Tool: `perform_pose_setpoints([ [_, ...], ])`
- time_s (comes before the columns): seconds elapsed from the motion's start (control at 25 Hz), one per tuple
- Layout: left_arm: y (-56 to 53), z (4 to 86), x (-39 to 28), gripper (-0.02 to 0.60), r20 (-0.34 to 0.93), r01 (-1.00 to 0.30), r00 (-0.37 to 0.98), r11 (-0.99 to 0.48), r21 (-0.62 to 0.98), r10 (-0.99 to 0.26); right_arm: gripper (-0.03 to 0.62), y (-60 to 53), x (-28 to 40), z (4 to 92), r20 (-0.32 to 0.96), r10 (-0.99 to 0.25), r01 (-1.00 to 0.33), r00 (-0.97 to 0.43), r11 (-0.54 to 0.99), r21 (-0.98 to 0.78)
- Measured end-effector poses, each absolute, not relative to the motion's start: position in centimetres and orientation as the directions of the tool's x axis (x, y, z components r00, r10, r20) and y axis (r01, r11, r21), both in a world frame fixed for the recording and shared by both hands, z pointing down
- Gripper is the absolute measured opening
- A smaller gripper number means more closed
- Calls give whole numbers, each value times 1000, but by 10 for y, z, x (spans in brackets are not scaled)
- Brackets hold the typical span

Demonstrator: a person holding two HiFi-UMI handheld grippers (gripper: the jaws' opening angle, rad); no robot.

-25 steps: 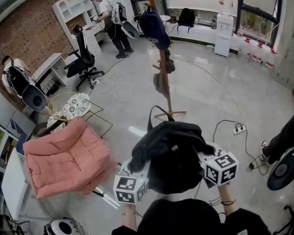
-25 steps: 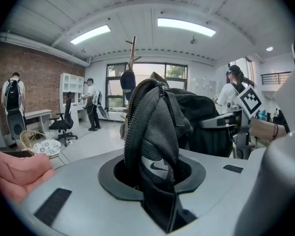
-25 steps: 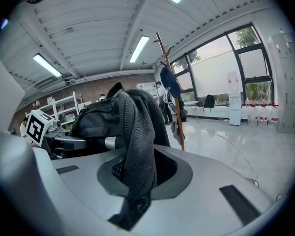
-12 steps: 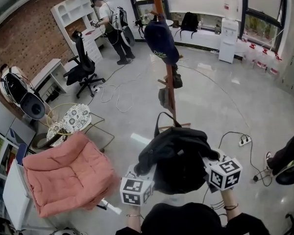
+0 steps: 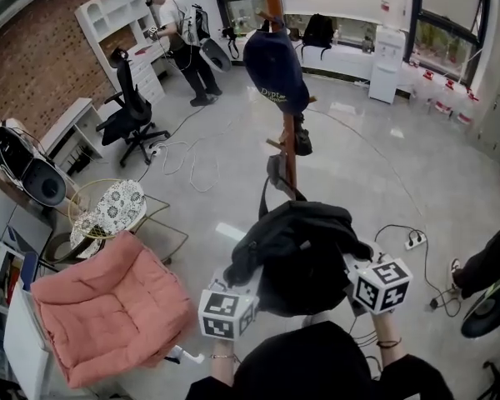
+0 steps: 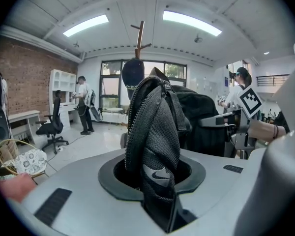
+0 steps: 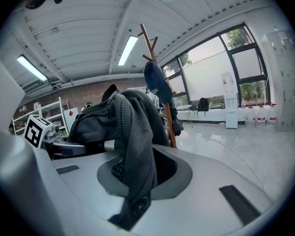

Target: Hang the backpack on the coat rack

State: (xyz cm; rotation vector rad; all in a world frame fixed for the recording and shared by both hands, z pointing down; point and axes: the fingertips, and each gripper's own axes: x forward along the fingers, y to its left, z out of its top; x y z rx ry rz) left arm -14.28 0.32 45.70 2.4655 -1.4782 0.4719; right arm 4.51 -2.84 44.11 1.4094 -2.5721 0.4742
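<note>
I hold a black backpack (image 5: 296, 252) up in front of me between both grippers. In the head view my left gripper (image 5: 247, 280) grips its left side and my right gripper (image 5: 350, 267) its right side. The left gripper view has the left gripper (image 6: 155, 173) shut on a grey mesh part of the backpack (image 6: 155, 132). The right gripper (image 7: 135, 173) is likewise shut on mesh fabric of the backpack (image 7: 130, 132). Just beyond the bag stands the wooden coat rack (image 5: 288, 144), with a navy cap (image 5: 275, 69) hanging on it. The rack's top pegs (image 6: 139, 33) are bare.
A pink cushioned seat (image 5: 108, 307) and a round wicker chair (image 5: 108, 208) stand to the left. A power strip (image 5: 408, 242) with cable lies on the floor at right, near a seated person's legs (image 5: 487, 261). An office chair (image 5: 133, 119) and a standing person (image 5: 179, 36) are far back.
Both grippers have carried the backpack forward across the floor; the coat rack now stands closer and directly behind the bag. The grips are unchanged.
</note>
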Motion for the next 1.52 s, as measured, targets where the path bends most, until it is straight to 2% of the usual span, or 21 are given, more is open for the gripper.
perform_pose_setpoints([
  [0.36,-52,463,-139,124,425,-875,448,-483,29,-787,37,-80,50,449,322,-791,-854,-520,471,-222],
  [1.24,-185,508,-128,124,524,-923,356,-378,69,-774,37,-224,59,496,417,-689,-805,-593,522,-283],
  [1.52,-214,524,-122,126,551,-924,353,-375,76,-757,37,-252,65,511,432,-689,-813,-582,507,-286],
])
